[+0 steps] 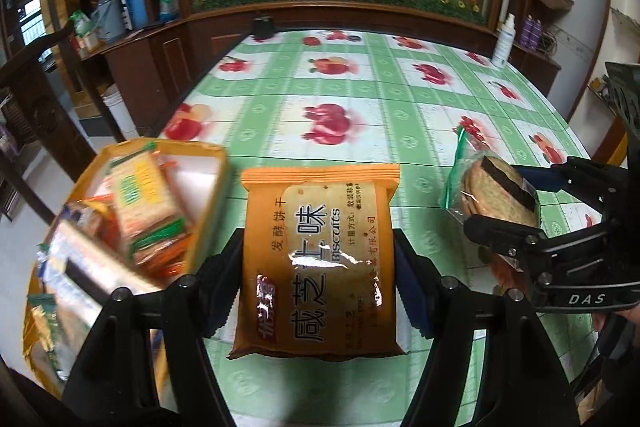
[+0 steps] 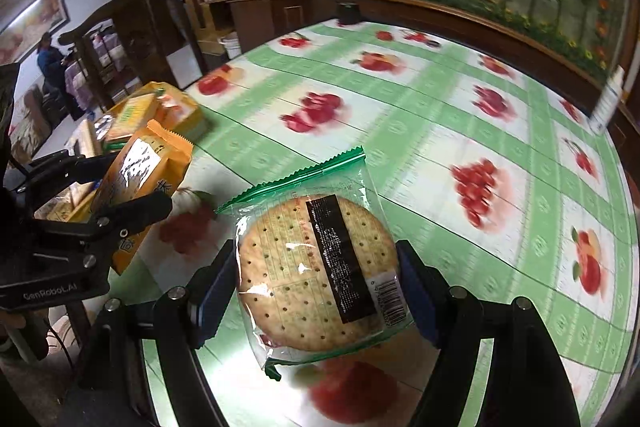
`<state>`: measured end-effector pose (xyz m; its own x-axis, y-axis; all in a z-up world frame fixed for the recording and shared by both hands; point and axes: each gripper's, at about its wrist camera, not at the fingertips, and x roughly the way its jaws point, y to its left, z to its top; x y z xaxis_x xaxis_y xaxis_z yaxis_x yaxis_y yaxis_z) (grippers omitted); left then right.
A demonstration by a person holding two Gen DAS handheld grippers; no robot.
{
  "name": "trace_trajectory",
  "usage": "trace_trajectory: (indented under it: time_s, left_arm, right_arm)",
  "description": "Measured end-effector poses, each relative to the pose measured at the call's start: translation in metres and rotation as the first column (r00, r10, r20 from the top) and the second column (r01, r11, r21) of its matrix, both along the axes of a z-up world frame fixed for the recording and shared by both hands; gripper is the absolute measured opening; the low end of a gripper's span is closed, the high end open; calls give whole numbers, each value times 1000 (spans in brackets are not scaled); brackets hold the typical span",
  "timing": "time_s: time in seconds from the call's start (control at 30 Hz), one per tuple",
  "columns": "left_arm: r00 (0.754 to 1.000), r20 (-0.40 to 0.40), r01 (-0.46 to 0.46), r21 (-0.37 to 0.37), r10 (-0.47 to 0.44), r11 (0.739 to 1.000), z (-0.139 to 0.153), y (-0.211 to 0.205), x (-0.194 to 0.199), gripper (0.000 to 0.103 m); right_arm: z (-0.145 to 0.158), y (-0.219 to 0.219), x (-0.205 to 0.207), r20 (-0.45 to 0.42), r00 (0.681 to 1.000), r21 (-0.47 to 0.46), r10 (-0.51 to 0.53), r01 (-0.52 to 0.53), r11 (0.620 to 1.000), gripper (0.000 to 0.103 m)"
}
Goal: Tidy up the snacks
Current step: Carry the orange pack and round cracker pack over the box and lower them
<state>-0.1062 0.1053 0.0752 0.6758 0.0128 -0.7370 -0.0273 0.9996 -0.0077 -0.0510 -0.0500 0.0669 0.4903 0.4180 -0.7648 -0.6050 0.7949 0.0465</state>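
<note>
My left gripper [image 1: 318, 259] is shut on an orange biscuit packet [image 1: 320, 259] and holds it above the table. The packet also shows in the right wrist view [image 2: 140, 183], with the left gripper [image 2: 132, 203] around it. My right gripper [image 2: 318, 275] is shut on a clear green-edged packet of round crackers [image 2: 316, 275]; the same packet shows at the right of the left wrist view [image 1: 496, 191], held by the right gripper [image 1: 508, 199]. An orange box [image 1: 208, 187] holding several snack packets sits at the table's left edge, just left of the orange packet.
The table has a green and white fruit-print cloth [image 1: 360, 99]. A white bottle [image 1: 503, 43] stands at its far right corner and a small black object [image 1: 262, 26] at its far edge. Wooden cabinets and a dark chair [image 2: 120, 23] stand beyond the left side.
</note>
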Motion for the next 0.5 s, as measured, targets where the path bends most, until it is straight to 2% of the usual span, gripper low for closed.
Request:
trace_trajectory:
  time_s: [0.5]
  left_arm:
    - [994,44,-103,-44,105,994,16,68,-44,70]
  right_arm:
    - [14,84,-18,23,990,-8,141,-141,990,76]
